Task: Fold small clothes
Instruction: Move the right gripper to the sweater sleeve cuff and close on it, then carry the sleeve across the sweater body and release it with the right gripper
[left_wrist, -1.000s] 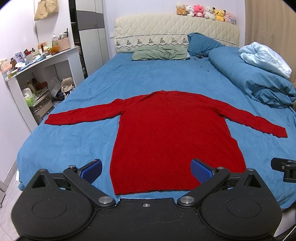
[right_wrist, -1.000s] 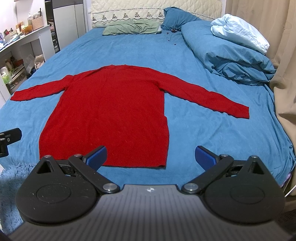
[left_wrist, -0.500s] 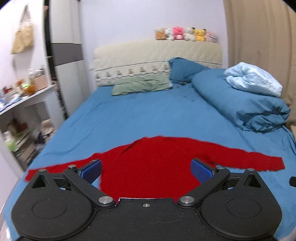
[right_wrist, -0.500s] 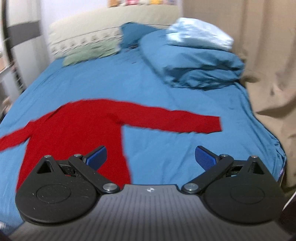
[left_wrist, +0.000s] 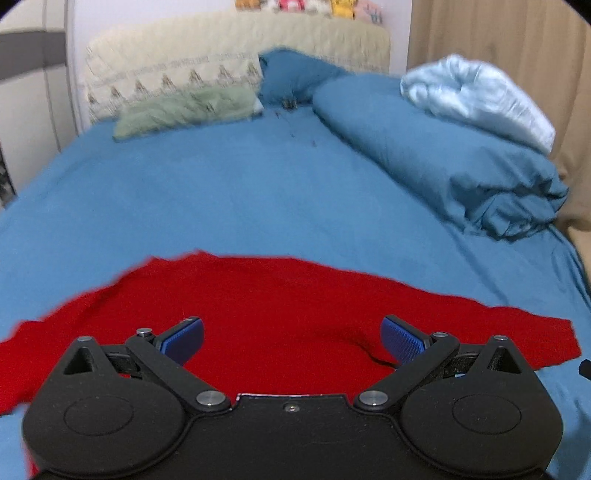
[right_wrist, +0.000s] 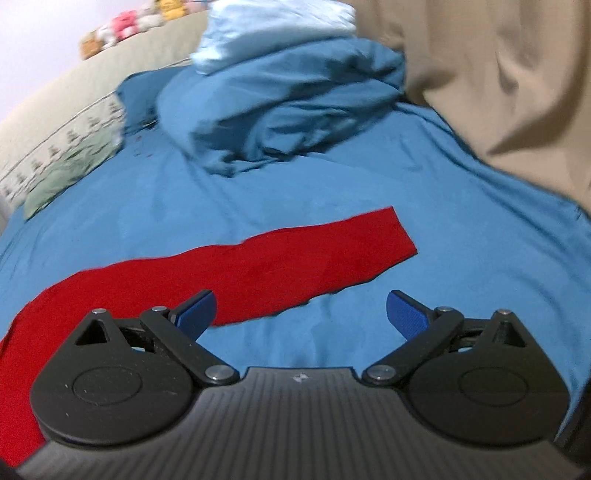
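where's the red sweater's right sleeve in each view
Left wrist: the sleeve runs off to the lower right, cuff near the right edge.
Right wrist: it crosses the middle, cuff pointing up and right.
Shared landmark: the rolled blue duvet lies beyond the sleeve in both.

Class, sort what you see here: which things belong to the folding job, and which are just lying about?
Job: red sweater, left tongs, right tongs, both open.
Lying about: green pillow, rolled blue duvet, pale blue quilt, plush toys.
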